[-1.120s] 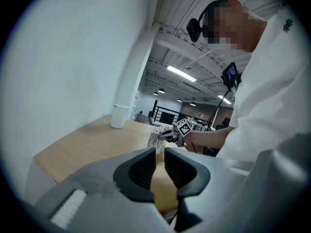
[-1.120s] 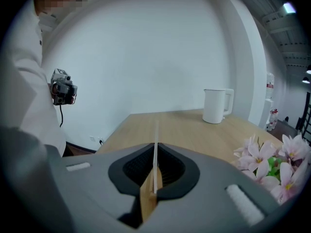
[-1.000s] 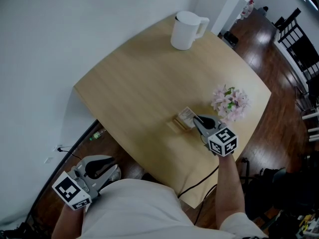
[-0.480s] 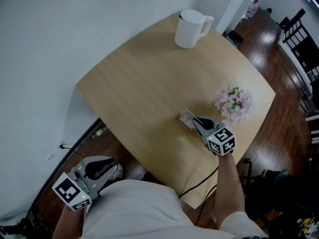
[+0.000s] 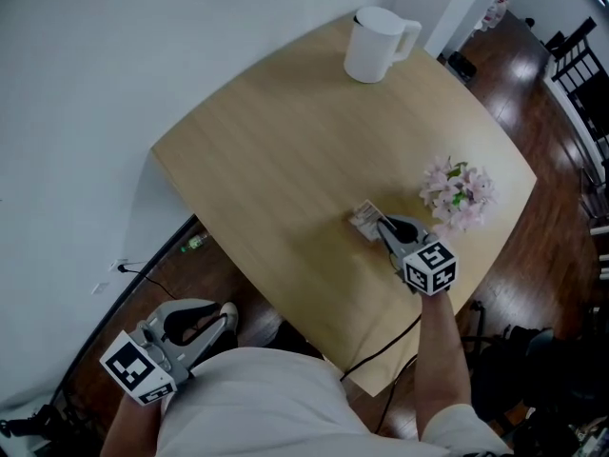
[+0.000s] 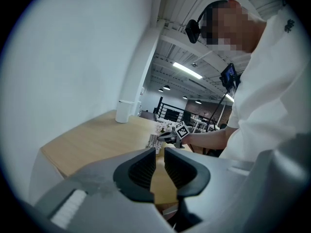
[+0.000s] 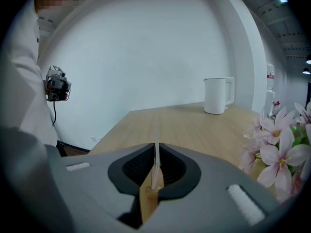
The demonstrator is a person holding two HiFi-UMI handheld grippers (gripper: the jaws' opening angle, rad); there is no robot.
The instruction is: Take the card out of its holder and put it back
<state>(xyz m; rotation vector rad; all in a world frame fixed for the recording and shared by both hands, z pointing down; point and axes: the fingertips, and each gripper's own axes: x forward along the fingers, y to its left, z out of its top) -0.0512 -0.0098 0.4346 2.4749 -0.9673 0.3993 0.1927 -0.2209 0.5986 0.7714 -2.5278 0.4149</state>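
A thin pale card [image 5: 363, 217] stands on edge near the table's front right, and my right gripper [image 5: 380, 227] grips it from the near side. In the right gripper view the card [image 7: 155, 165] is pinched edge-on between the pads, its lower edge in the slot of the wooden holder [image 7: 147, 200]. The jaws of that right gripper [image 7: 155, 155] are just starting to open with the card between them. My left gripper [image 5: 225, 319] hangs off the table at the lower left, holding nothing. In its own view the left gripper [image 6: 160, 157] shows a narrow gap between the pads.
A white pitcher [image 5: 381, 31] stands at the far corner of the wooden table [image 5: 285, 141]. Pink flowers [image 5: 460, 190] sit just right of the card, close to my right gripper. The table's front edge is near; dark floor and a cable lie below.
The right gripper stays closed at the card. The holder's base, which showed left of the card earlier, is now mostly hidden beneath it. The left gripper has not moved.
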